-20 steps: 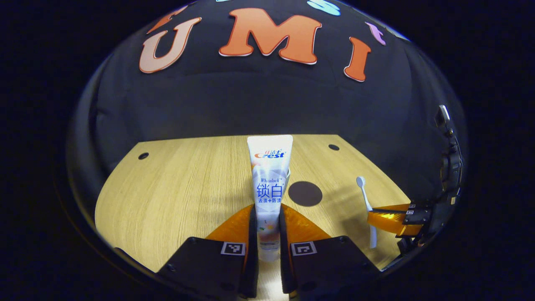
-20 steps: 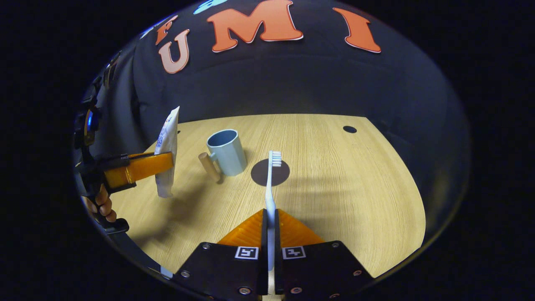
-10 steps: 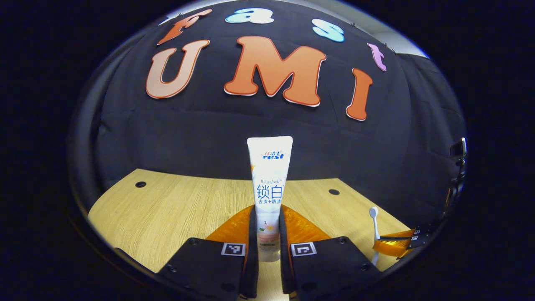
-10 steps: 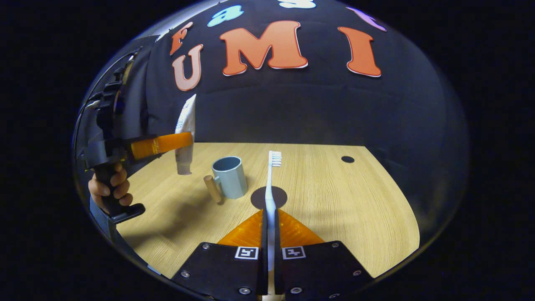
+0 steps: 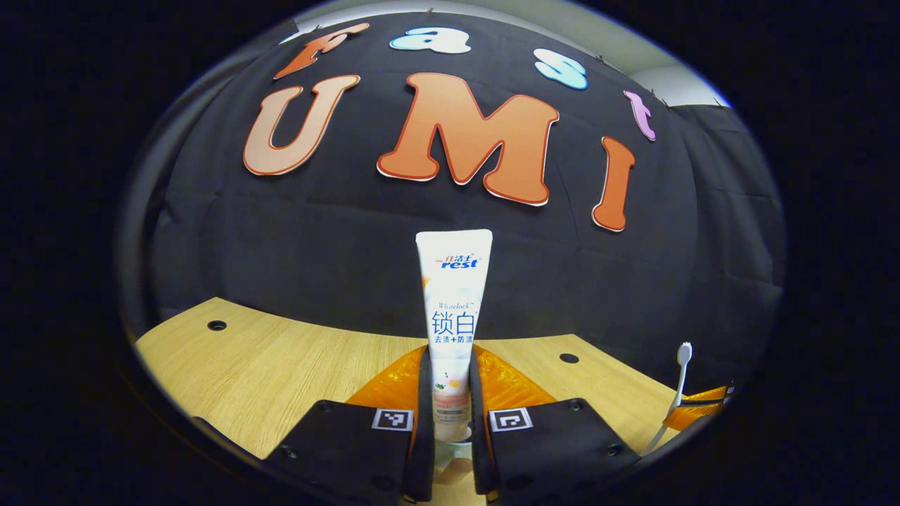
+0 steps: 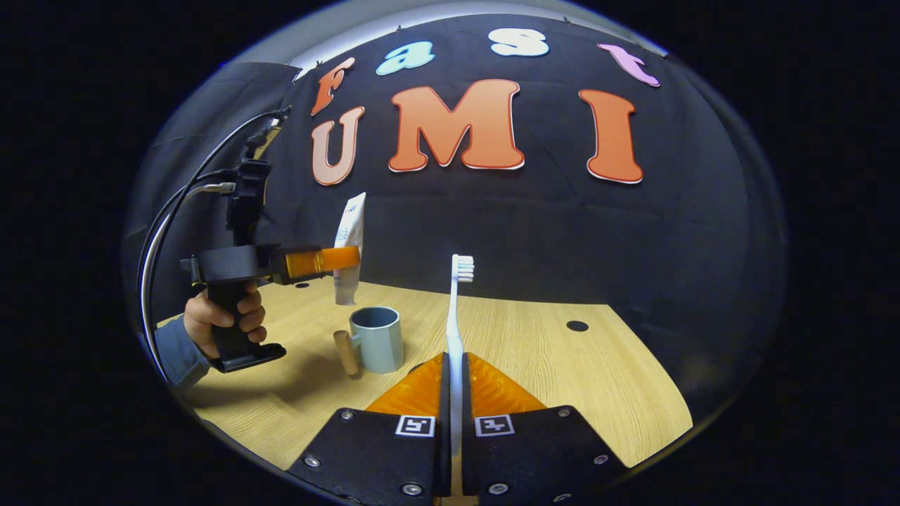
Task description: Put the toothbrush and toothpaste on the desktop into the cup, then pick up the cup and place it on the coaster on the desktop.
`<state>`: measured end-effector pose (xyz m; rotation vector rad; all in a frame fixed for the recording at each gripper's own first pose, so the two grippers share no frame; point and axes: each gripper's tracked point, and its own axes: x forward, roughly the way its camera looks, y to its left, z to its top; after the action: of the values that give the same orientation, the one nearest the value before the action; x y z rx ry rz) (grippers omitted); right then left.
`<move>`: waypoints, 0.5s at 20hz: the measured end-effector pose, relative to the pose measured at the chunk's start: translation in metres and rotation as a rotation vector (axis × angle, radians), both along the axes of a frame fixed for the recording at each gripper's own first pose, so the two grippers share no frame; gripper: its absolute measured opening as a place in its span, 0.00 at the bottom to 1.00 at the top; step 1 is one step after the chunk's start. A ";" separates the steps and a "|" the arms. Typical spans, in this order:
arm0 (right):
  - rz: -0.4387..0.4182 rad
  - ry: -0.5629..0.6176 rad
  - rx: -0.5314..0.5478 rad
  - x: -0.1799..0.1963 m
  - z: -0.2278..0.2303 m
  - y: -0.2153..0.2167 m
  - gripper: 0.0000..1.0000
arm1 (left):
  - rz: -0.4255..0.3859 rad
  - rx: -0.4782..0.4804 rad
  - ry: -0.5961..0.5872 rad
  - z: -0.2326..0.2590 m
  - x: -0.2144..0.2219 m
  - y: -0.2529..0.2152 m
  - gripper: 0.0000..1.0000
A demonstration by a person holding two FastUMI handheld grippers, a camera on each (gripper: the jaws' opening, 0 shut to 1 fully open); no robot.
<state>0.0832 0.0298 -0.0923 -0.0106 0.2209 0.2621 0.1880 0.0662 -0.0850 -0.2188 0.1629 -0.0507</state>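
cup (image 6: 377, 339) mouth open, toothpaste (image 6: 348, 247) just above

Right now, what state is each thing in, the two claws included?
Left claw: shut on the toothpaste.
Toothpaste: held upright, off the desk, above the cup.
Right claw: shut on the toothbrush.
Toothbrush: held upright, bristles up, off the desk.
Cup: upright on the desk, open, wooden handle to its side.

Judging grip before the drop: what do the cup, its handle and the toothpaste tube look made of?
Cup: matte grey-blue, faceted walls, likely plastic or ceramic. Handle: pale tan peg, seemingly wood. Toothpaste tube: glossy white printed plastic with a flat crimped end, probably soft.
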 end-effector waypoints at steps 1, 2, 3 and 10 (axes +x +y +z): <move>0.000 -0.004 0.005 0.000 0.000 0.002 0.06 | -0.011 -0.005 -0.006 -0.001 0.004 -0.002 0.25; 0.002 -0.008 0.010 0.000 0.001 0.002 0.06 | -0.017 -0.006 -0.010 -0.003 0.009 -0.004 0.25; 0.000 -0.016 0.014 0.001 0.002 0.003 0.06 | -0.025 -0.004 -0.009 -0.005 0.013 -0.005 0.25; 0.009 -0.073 0.047 0.002 0.013 0.004 0.06 | -0.063 0.004 0.019 -0.031 0.030 -0.021 0.27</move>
<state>0.0852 0.0335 -0.0789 0.0253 0.1417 0.2753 0.2184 0.0457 -0.1156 -0.2104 0.1886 -0.1114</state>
